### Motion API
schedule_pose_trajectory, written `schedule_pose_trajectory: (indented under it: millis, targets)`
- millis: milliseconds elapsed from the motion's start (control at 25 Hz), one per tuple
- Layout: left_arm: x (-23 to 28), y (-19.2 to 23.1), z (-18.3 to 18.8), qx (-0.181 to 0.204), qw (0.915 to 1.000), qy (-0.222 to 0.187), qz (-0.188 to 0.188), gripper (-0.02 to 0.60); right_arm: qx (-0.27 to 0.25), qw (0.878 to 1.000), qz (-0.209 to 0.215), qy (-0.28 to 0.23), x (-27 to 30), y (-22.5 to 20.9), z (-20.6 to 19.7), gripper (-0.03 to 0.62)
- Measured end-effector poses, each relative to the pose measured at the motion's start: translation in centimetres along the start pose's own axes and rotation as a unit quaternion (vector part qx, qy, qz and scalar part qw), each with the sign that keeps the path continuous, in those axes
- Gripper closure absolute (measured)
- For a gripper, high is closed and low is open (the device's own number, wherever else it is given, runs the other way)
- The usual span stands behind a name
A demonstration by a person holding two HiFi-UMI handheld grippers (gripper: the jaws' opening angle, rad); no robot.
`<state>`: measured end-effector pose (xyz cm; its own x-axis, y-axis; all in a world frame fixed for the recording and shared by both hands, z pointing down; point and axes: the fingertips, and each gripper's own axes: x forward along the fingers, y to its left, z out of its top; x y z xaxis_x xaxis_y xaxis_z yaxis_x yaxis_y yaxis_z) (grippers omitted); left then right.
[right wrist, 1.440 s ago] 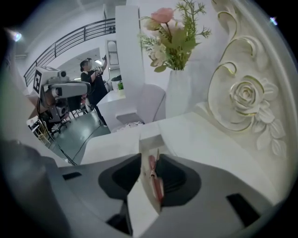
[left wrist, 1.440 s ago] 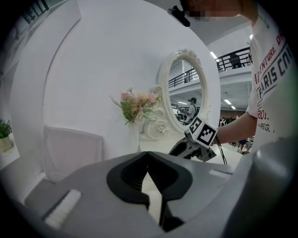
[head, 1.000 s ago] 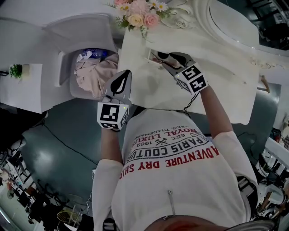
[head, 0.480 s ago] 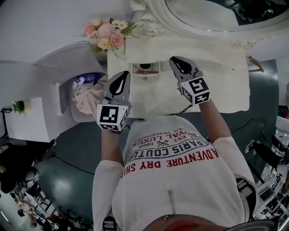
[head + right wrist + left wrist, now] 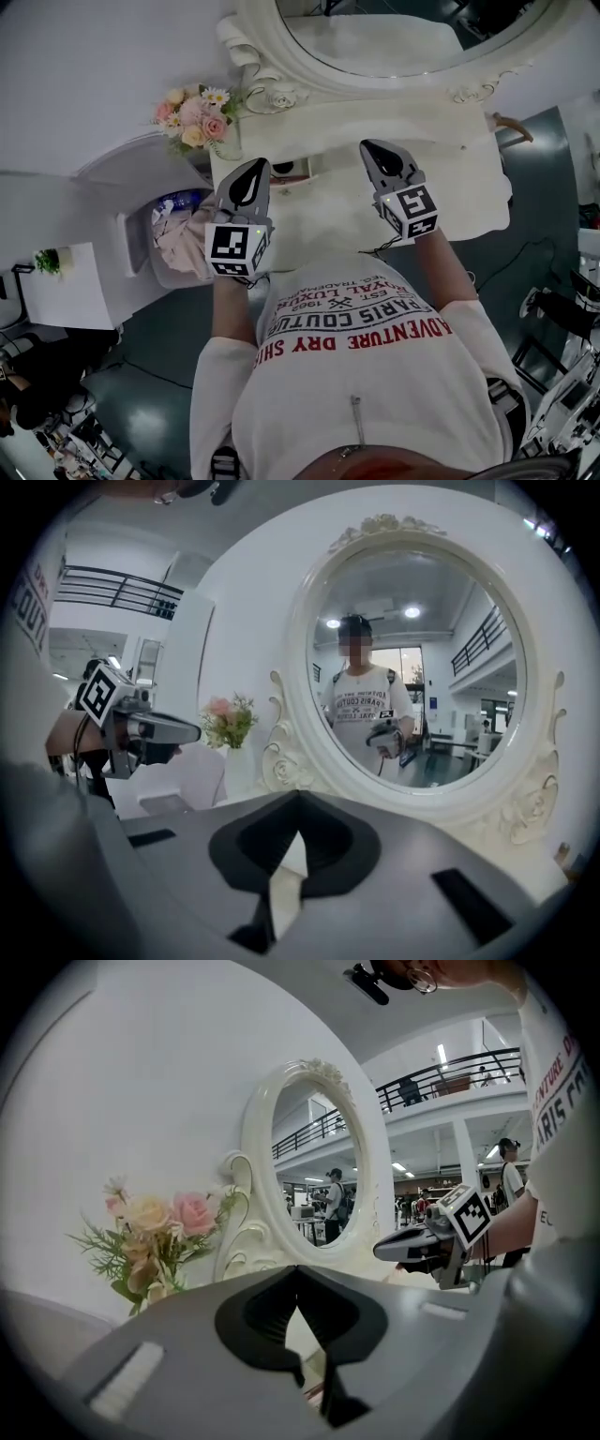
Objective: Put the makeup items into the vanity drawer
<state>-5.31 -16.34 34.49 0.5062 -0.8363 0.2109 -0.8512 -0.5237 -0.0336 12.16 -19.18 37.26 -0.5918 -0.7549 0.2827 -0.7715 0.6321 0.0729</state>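
- At far left, noted a small green plant (image 5: 47, 260) on a white side stand (image 5: 70, 300), well apart from the vanity.
- Next to that, saw a pale bin (image 5: 131, 248) holding pink cloth (image 5: 192, 242), just beside the left end of the white surface (image 5: 459, 178).
- Found a bunch of pink, cream and white flowers (image 5: 192, 117) standing at the surface's back left corner, beside the carved mirror frame.
- Held the left tool (image 5: 251, 172) above the left front of the surface, pointing toward the mirror; had its jaws meeting at the tips, with nothing gripped.
- Spotted the vanity drawer (image 5: 305, 176) standing open just right of the left tool's tip, between the two tools and nearer the left one.
- Made out one dark round item (image 5: 281, 169) lying inside that drawer; could not tell its kind at that size.
- Faced the oval mirror (image 5: 403, 37) rising from the back of the surface; caught in it, from the right gripper view, the reflection of a person in a white printed top holding a tool.
- Held the right tool (image 5: 371, 148) over the middle of the surface, about level with the left one and well apart from it; had just been closing its jaws, tips tight together, nothing between them.
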Motion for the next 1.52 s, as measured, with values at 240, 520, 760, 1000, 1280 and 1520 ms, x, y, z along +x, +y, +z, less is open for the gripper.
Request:
schedule_pose_trajectory:
  millis: [240, 520, 760, 1000, 1280, 1520]
  targets:
    - [0.5, -0.3, 0.6, 0.002, 1.0, -0.003, 0.007, 0.571, 0.014, 0.999, 0.013, -0.026, -0.2, 0.1, 1.0, 0.586]
    - [-0.2, 0.4, 0.8, -0.002, 0.9995, -0.006, 0.03, 0.571, 0.01, 0.999, 0.032, -0.04, 0.7, 0.8, 1.8, 0.586]
    - [-1.0, 0.6, 0.8, -0.002, 0.9992, -0.007, 0.04, 0.571, 0.0, 0.998, 0.045, -0.039, 1.2, 1.5, 2.3, 0.586]
    - [-1.3, 0.4, 0.9, 0.003, 0.9991, -0.007, 0.041, 0.571, -0.002, 0.998, 0.051, -0.039, 1.4, 1.8, 2.4, 0.586]
    - [-1.7, 0.3, 0.9, 0.006, 0.999, -0.007, 0.043, 0.571, -0.004, 0.998, 0.053, -0.04, 1.2, 2.0, 2.6, 0.586]
    - [-2.1, 0.4, 0.8, 0.006, 0.999, -0.009, 0.044, 0.571, -0.004, 0.998, 0.054, -0.037, 1.2, 2.5, 2.3, 0.586]
